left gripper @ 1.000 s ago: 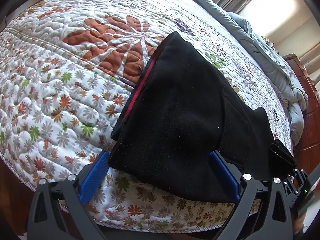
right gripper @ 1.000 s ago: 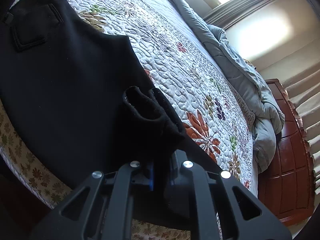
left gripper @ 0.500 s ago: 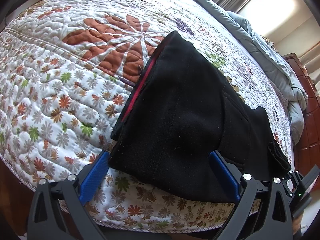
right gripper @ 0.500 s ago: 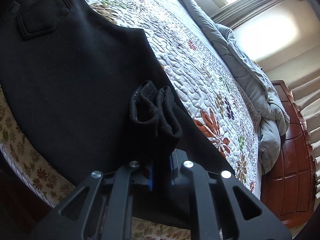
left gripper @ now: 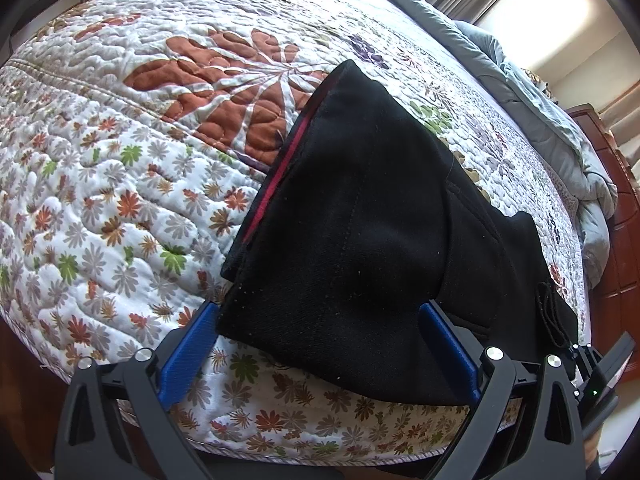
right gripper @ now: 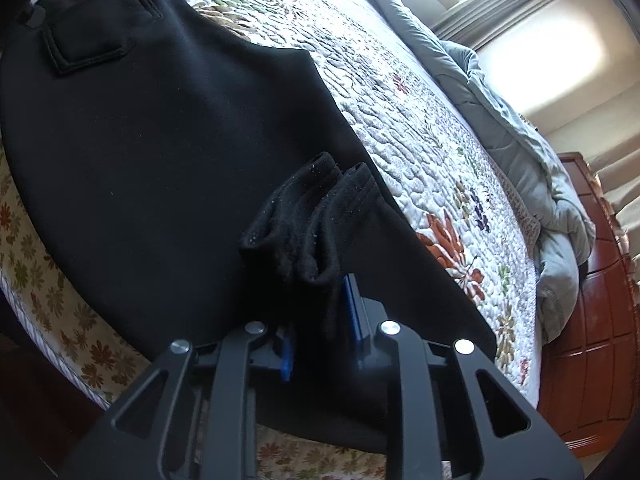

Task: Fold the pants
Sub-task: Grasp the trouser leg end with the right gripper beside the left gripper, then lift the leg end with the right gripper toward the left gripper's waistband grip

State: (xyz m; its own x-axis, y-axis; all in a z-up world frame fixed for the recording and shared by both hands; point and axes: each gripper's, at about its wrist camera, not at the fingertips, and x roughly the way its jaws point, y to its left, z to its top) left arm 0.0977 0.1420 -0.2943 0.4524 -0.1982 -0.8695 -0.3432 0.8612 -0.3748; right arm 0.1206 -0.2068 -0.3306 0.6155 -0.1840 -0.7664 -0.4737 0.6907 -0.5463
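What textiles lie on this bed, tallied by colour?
Black: 1, the pants, a bunched end of them pinched in the right gripper.
Floral white: 1, the quilt.
Grey-blue: 1, the comforter along the far side.
Total: 3.

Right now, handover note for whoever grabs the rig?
Left tool: open, fingers either side of the near edge of the black pants, not gripping.
Right tool: shut on the bunched cuffs, held just above the cloth.
Pants lie on the floral quilt at the bed's near edge, back pocket facing up.
Done: legs stacked, cuff end picked up.
Left: carry the cuffs over toward the waist, lay flat, smooth.
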